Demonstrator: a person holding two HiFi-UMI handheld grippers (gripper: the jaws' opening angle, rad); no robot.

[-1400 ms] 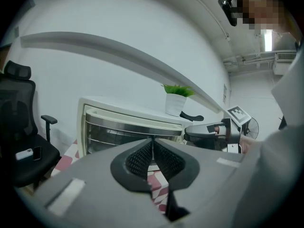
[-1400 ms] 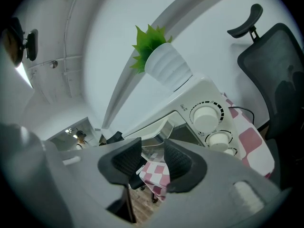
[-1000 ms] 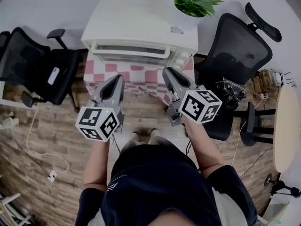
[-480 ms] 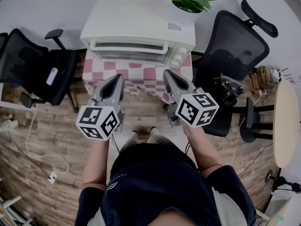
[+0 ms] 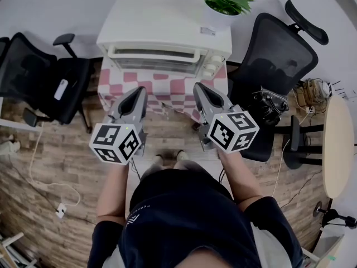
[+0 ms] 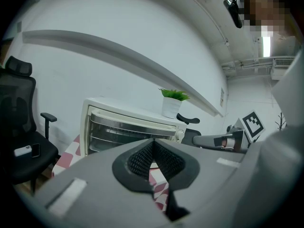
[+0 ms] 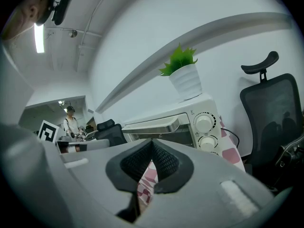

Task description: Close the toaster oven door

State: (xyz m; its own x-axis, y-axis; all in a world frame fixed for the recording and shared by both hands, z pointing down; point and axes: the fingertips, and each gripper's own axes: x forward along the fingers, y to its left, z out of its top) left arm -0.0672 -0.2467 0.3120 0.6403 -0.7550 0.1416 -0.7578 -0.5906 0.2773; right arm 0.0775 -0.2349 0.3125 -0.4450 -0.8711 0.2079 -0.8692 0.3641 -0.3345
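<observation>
The white toaster oven stands on a table with a pink-and-white checked cloth. Its glass door stands upright against the front and looks closed, the handle bar along its top edge. My left gripper hovers in front of the table, short of the oven, shut with nothing in it. My right gripper is level with it on the right, also shut and empty. In the gripper views the left pads and the right pads meet, both pointing at the oven front.
A potted plant sits on the oven's right rear corner. Black office chairs stand to the left and right of the table. A round tabletop is at the far right. Cables lie on the wooden floor.
The right gripper has rolled a little, so its marker cube sits slightly lower and more to the left. The left gripper and the oven have not moved.
</observation>
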